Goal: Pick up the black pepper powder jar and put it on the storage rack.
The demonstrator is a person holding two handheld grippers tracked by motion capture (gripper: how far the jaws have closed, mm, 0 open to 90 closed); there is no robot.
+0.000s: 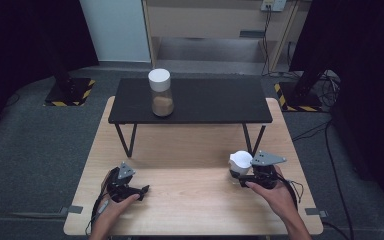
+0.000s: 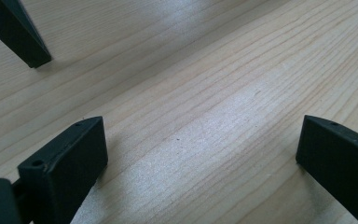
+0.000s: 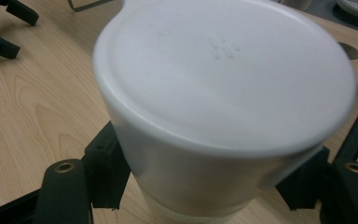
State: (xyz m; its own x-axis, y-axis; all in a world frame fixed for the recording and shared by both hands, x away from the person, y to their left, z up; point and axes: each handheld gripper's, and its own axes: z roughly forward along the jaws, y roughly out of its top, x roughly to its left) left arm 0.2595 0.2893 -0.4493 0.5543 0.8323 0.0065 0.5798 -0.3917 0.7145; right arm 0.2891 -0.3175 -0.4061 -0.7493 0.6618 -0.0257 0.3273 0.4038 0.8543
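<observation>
The left gripper (image 1: pixel 141 190) lies low over the wooden table (image 1: pixel 190 200), well left of the white-lidded jar (image 1: pixel 240 162), held by the person's left hand (image 1: pixel 117 204). In the left gripper view its two black fingers (image 2: pixel 65 163) stand wide apart over bare wood, nothing between them.

Behind the jar and to its left, a black raised shelf (image 1: pixel 205 100) stands on the table on thin legs. A second jar (image 1: pixel 160 93) with a white lid and a brown filling is upright on that shelf.

The white-lidded jar sits on the table's near right part. The right gripper (image 1: pixel 236 175), in the right hand (image 1: pixel 275 192), has its fingers (image 3: pixel 105 170) closed against the jar's sides just under the lid (image 3: pixel 223 70). The jar looks slightly tilted there, though blur makes that uncertain.
</observation>
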